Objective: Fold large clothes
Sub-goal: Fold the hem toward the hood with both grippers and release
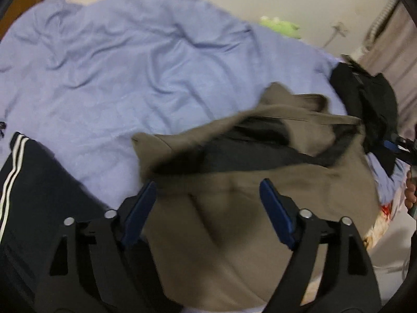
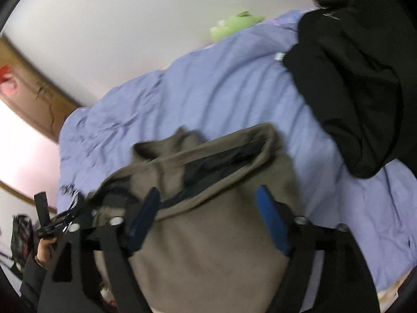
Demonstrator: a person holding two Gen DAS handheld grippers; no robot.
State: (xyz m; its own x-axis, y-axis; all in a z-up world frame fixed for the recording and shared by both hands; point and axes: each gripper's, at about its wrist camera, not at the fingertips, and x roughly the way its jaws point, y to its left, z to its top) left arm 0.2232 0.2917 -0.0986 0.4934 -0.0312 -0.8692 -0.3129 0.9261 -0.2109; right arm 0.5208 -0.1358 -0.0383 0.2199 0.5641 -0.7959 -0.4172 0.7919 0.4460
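Both my claws hang just above the olive garment (image 1: 234, 221), which lies bunched on the blue sheet (image 1: 117, 78) with its dark lining (image 1: 234, 146) showing through the open top. My left claw (image 1: 208, 198) stands wide, its blue pads (image 1: 142, 208) apart over the olive cloth and nothing pinched between them. My right claw (image 2: 208, 206) is wide too, blue pads (image 2: 271, 219) spread above the same garment (image 2: 203, 247), gripping nothing; whether either pad brushes the cloth I cannot tell through the blur. Seen from the left claw, the olive heap fills the lower middle out to 3 o'clock, a dark garment with white stripes (image 1: 26, 195) lies at 9 o'clock on the sheet, and a black garment (image 1: 370, 99) sits at 2 o'clock near the bed's far edge. At 3 o'clock the tip of my right claw and some fingers (image 1: 410, 195) peek in at the rim. Seen from the right claw, the black garment (image 2: 351, 83) takes up 1 to 2 o'clock, well apart from the olive one, and a green plush (image 2: 234, 23) rests at 12 o'clock against the white wall (image 2: 117, 26). My left claw (image 2: 60, 221) and the hand (image 2: 44, 253) that holds it show at 8 o'clock, just beside the olive heap.
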